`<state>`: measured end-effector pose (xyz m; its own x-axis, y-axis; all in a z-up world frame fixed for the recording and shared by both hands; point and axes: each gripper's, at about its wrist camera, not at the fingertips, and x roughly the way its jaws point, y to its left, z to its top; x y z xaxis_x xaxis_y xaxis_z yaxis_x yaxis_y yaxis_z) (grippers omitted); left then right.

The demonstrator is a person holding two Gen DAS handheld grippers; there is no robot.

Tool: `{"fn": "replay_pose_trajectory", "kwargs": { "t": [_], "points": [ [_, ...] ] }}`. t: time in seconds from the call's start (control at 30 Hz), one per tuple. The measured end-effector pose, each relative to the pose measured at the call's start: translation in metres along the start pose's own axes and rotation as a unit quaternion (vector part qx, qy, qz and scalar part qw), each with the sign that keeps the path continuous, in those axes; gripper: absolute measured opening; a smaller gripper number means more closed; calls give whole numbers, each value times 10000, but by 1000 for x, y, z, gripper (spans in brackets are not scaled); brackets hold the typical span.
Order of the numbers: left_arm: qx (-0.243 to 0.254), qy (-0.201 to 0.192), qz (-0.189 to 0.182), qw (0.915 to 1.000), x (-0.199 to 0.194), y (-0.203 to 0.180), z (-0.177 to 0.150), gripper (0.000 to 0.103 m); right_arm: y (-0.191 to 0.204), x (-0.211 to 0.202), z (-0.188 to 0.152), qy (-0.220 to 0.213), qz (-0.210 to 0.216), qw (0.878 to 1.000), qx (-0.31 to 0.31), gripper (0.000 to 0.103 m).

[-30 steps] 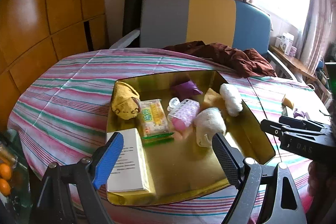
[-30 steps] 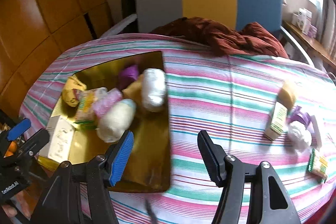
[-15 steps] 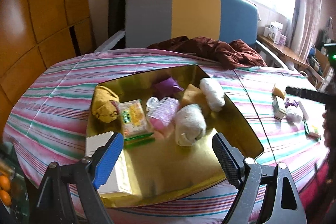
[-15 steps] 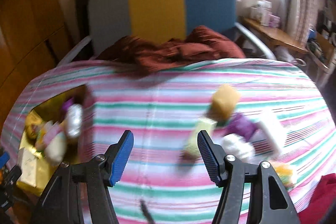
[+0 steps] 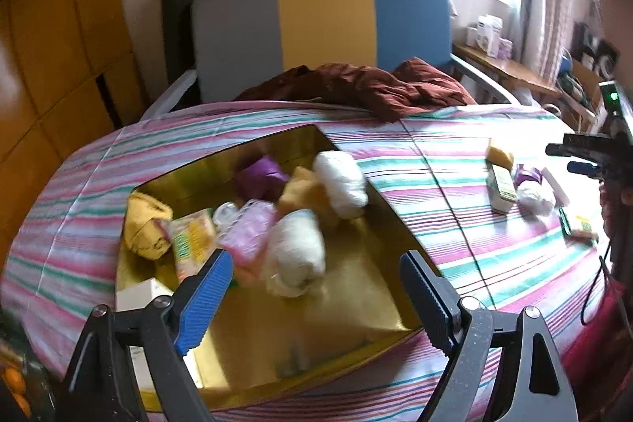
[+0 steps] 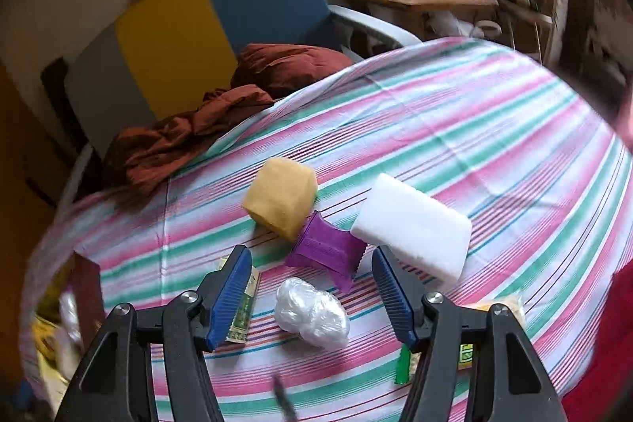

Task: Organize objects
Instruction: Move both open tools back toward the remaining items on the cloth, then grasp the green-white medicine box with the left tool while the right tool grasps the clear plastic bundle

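Right wrist view: swung away from the gold tray (image 5: pixel 395 224), the empty, spread right gripper (image 6: pixel 312 299) now hovers over a clear plastic-wrapped bundle (image 6: pixel 312 313) beside a purple packet (image 6: pixel 324 250), likely next for tidying.

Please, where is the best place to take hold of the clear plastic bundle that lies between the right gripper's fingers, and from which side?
Probably from above, across its narrow middle. The plastic bundle lies loose on the striped cloth, elongated, apart from the purple packet. The right gripper is open, one finger to each long side of it, so lowering and closing should catch it. It looks soft and crinkly; expect it to squash.
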<state>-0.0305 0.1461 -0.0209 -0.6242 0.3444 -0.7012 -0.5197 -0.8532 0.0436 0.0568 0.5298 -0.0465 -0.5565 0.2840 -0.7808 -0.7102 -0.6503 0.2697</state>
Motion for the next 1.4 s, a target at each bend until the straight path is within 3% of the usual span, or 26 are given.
{"fn": "replay_pose_trajectory", "kwargs": {
  "t": [0.63, 0.97, 1.17, 1.4],
  "points": [
    [866, 183, -767, 9931, 40, -101, 32, 87, -14, 5, 3, 177, 348, 9981, 485, 66],
    [1237, 337, -1148, 9851, 65, -153, 40, 87, -52, 4, 6, 104, 577, 9872, 1481, 66],
    [1236, 567, -1335, 9817, 87, -175, 44, 87, -70, 9, 6, 184, 727, 9774, 1978, 66],
    [1189, 633, -1481, 9798, 113, -200, 57, 87, -62, 16, 6, 367, 790, 9794, 1824, 66]
  ]
}}
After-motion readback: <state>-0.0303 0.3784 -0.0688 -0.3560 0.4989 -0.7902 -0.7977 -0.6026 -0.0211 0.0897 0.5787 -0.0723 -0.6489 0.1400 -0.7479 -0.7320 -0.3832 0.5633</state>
